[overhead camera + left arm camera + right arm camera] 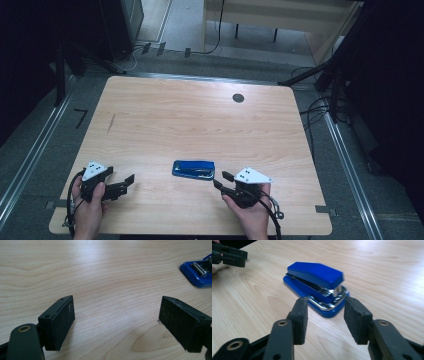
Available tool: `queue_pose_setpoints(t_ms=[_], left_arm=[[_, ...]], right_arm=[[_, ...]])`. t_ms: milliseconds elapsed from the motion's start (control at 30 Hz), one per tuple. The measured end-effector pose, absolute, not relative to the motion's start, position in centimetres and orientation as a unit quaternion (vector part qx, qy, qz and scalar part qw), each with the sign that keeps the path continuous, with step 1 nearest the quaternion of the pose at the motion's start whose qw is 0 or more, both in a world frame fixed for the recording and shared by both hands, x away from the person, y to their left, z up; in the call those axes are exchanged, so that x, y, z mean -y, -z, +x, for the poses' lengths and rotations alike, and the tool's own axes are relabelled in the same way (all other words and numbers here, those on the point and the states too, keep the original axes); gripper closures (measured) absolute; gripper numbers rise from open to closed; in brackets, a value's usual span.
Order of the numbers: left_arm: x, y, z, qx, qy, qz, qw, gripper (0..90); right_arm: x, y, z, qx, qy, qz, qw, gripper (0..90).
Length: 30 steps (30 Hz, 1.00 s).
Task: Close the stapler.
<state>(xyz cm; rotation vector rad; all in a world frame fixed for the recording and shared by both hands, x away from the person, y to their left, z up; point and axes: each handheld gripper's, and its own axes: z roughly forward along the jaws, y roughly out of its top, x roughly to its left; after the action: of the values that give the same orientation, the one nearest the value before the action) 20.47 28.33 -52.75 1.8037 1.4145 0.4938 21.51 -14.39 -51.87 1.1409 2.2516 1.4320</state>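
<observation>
A blue stapler (193, 169) with a metal mouth lies flat on the wooden table (190, 115), near the front middle. My right gripper (222, 180) sits just right of it, held in a hand and pointing at it. In the right gripper view that gripper (325, 315) stands open, its jaws part way apart just short of the stapler (315, 287), nothing between them. My left gripper (127, 184) rests at the front left, held in a hand. Its jaws stand wide apart over bare wood in the left gripper view (115, 322), with the stapler (198, 272) far off at the upper right.
A small dark round hole (238, 98) marks the table's far side. Cables (320, 107) and dark stands crowd the floor beyond the right edge. The left gripper (229, 256) shows at the top left of the right gripper view.
</observation>
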Motion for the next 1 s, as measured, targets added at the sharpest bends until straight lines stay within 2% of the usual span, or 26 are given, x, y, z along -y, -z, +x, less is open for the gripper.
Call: queue_pose_setpoints(t_ms=[500, 867, 1000], left_arm=[[-28.3, 52.8, 20.5, -0.553, -0.195, 0.711, 0.388, 13.9], [-28.3, 52.7, 20.5, -0.553, -0.195, 0.711, 0.388, 13.9], [-28.2, 52.8, 20.5, -0.553, -0.195, 0.712, 0.387, 13.9]], right_arm=[[19.3, 49.7, 21.7, -0.754, -0.49, 0.41, 0.152, 37.8], [23.4, 49.6, 21.9, -0.739, -0.502, 0.42, 0.156, 22.8], [25.0, 50.0, 21.8, -0.735, -0.5, 0.43, 0.158, 21.4]])
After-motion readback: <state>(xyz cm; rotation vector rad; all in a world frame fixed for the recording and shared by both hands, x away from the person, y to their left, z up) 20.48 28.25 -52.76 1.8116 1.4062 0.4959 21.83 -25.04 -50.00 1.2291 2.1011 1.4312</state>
